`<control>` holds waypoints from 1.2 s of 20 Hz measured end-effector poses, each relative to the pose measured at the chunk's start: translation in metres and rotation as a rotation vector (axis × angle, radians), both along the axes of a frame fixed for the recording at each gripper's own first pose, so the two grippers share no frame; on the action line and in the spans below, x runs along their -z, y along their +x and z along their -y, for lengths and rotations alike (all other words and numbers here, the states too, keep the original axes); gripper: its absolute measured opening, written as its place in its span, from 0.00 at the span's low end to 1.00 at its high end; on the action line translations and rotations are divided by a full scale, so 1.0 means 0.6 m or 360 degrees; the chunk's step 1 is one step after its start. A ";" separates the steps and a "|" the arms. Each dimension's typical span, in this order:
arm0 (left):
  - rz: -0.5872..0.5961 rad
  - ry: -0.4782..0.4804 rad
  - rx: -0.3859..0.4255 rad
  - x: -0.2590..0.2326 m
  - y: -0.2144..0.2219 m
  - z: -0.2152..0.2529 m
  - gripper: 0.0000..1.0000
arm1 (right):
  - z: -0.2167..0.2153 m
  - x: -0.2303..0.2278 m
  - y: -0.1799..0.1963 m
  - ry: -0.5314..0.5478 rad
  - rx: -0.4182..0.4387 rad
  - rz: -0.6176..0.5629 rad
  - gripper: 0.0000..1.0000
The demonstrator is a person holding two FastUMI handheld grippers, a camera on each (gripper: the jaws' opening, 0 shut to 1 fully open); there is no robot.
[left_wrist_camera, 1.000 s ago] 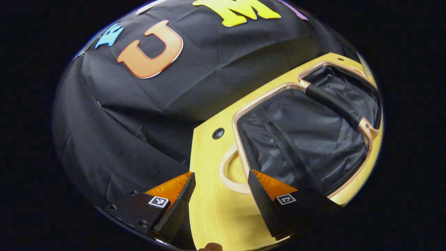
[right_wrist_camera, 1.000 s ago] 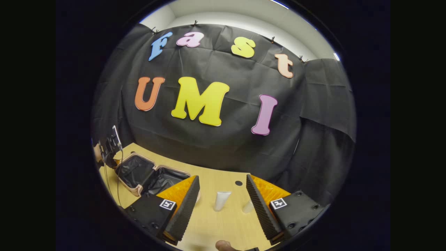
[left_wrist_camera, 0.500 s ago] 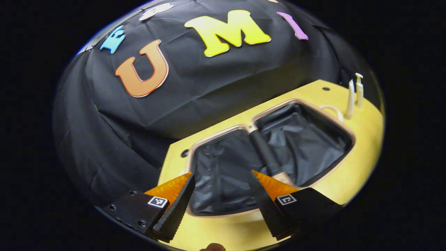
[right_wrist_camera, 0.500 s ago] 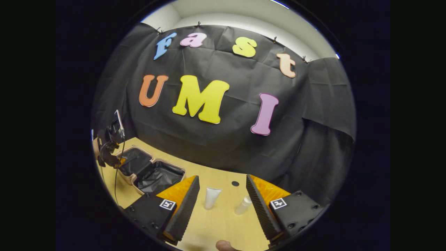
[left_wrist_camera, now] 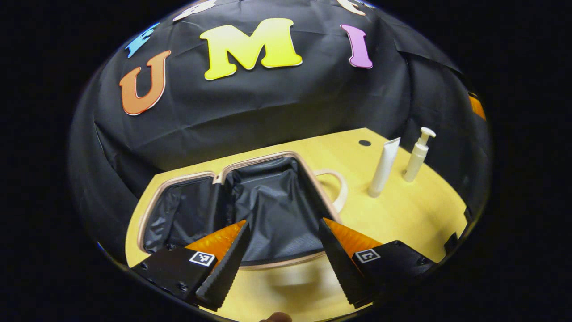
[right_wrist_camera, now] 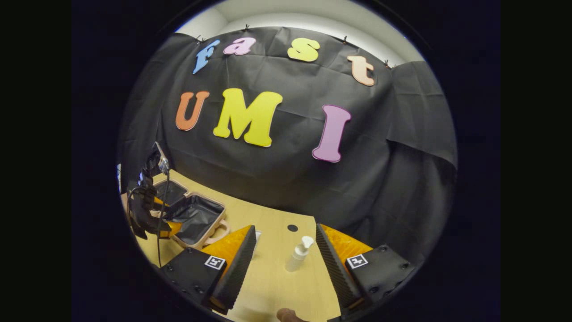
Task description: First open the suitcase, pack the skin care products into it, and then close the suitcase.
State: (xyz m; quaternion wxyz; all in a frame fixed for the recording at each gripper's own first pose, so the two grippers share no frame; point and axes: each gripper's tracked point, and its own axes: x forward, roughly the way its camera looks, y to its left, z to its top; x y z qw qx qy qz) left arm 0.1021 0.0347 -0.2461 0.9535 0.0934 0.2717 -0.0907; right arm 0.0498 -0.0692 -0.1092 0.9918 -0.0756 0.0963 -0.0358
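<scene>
suitcase [left_wrist_camera: 268, 210] lying wide open on the table [left_wrist_camera: 402, 214], tube [left_wrist_camera: 383, 167] and pump bottle [right_wrist_camera: 298, 254] upright at 2 o'clock, left gripper [left_wrist_camera: 282, 264] hovering spread and empty, right gripper [right_wrist_camera: 285, 268] spread wide, gripping nothing, pump bottle between its fingers

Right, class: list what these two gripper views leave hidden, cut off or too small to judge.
- Tube: in the right gripper view, mostly hidden behind that gripper's finger.
- Suitcase: near rim covered by the left gripper's fingers; in the right gripper view, partly behind the left gripper.
- Pump bottle: label too small.

Your suitcase [left_wrist_camera: 250, 210] lay open, nothing packed.
You had its black-lined halves flat on the table; the white tube [left_wrist_camera: 383, 167] and pump bottle [left_wrist_camera: 416, 155] stood upright beside it.
</scene>
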 end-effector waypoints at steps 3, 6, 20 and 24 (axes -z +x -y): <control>-0.0042 -0.0140 0.0034 0.013 0.006 0.084 0.97 | 0.045 0.022 0.007 0.0024 0.0021 -0.0048 0.80; -0.0061 -0.0219 0.0115 0.027 0.018 0.167 0.97 | 0.088 0.043 0.016 0.0040 0.0043 -0.0095 0.80; -0.0097 -0.0236 0.0328 0.142 0.164 0.370 0.95 | 0.201 0.162 0.068 0.0013 0.0010 -0.0345 0.80; -0.0112 -0.0269 0.0345 0.161 0.176 0.386 0.70 | 0.211 0.200 0.083 0.0068 0.0013 -0.0416 0.79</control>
